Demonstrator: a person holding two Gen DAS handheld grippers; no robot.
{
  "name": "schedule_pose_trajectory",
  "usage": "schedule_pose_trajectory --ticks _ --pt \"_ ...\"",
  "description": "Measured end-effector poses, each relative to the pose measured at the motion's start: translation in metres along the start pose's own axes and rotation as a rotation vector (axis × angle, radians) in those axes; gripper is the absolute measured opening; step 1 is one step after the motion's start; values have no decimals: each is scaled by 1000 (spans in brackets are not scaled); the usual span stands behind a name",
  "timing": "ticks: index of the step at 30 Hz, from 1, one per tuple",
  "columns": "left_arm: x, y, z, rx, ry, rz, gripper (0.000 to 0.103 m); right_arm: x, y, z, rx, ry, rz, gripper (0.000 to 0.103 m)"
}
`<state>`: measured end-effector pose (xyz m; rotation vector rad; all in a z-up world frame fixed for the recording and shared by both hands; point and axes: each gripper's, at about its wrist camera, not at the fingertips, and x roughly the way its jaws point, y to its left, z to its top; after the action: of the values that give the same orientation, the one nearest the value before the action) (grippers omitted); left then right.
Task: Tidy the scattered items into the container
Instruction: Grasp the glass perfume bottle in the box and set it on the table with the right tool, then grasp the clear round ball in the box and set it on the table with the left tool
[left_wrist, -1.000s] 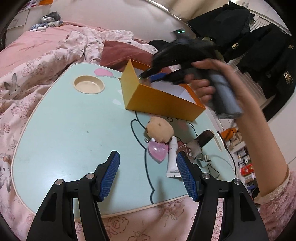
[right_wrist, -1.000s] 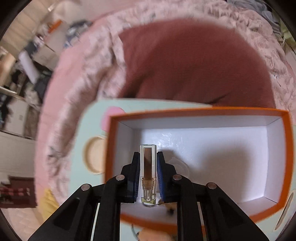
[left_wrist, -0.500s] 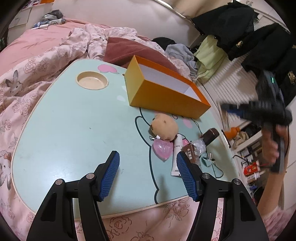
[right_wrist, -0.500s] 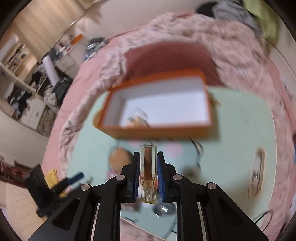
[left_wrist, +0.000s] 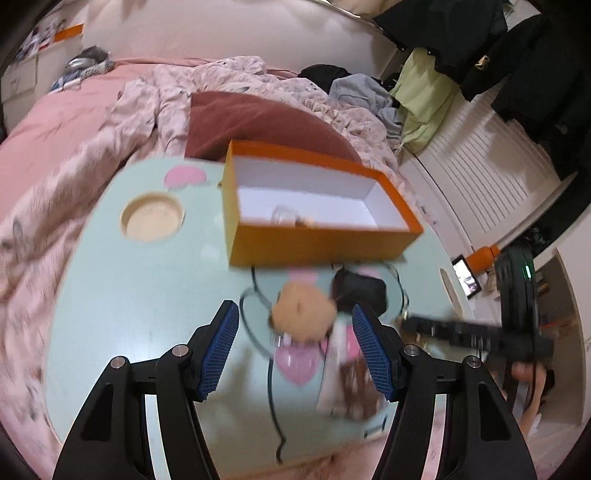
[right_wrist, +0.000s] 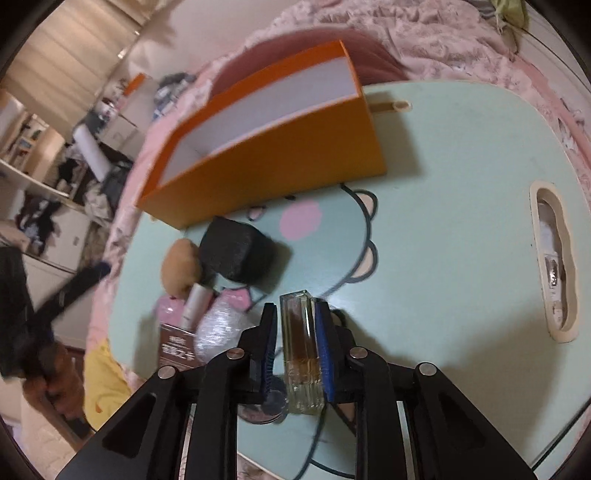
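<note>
The orange box (left_wrist: 317, 243) with a white inside stands at the back of the pale green table (left_wrist: 140, 295); a small clear item lies in it. My left gripper (left_wrist: 295, 350) is open above a tan plush (left_wrist: 303, 310), a pink heart (left_wrist: 295, 363), a white tube and a brown packet (left_wrist: 354, 387). A black pouch (left_wrist: 360, 288) lies behind the plush. My right gripper (right_wrist: 295, 347) is shut on a clear perfume bottle (right_wrist: 299, 350) low over the table, in front of the box (right_wrist: 266, 155) and right of the pouch (right_wrist: 236, 254) and plush (right_wrist: 181, 266).
The table sits on a pink bed with a dark red cushion (left_wrist: 258, 118) behind the box. It has a round cup recess (left_wrist: 153, 218) at the left and a long slot (right_wrist: 554, 266) at the right. Clothes hang on the right wall.
My right gripper, still holding the bottle, has swung from over the box down to the table's front. My left gripper has moved forward over the plush. The black pouch now lies on the table.
</note>
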<state>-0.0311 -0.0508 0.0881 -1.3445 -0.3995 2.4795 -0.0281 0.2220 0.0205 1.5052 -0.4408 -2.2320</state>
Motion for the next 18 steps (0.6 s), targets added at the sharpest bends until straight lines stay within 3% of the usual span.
schedule_pose_trajectory --ticks 2,5,8,11,13,15,18 --pt "6 -4 27 -3 16 16 65 -9 -2 -2 1 -45 21 34" --pt "27 -16 66 30 61 78 65 -20 -7 -4 9 -68 56 35" --pt "69 -30 96 48 194 80 65 -25 -11 -4 22 -72 88 35" --pt "116 -34 108 44 306 160 60 -24 -13 -4 31 -66 111 36" --pt "141 -36 109 85 342 256 57 -22 -15 -4 40 -56 122 36" --pt "157 -34 106 87 377 283 57 -19 -18 -5 46 -42 127 36" --pt "173 -37 102 164 384 399 57 -12 -20 -4 55 -21 129 36"
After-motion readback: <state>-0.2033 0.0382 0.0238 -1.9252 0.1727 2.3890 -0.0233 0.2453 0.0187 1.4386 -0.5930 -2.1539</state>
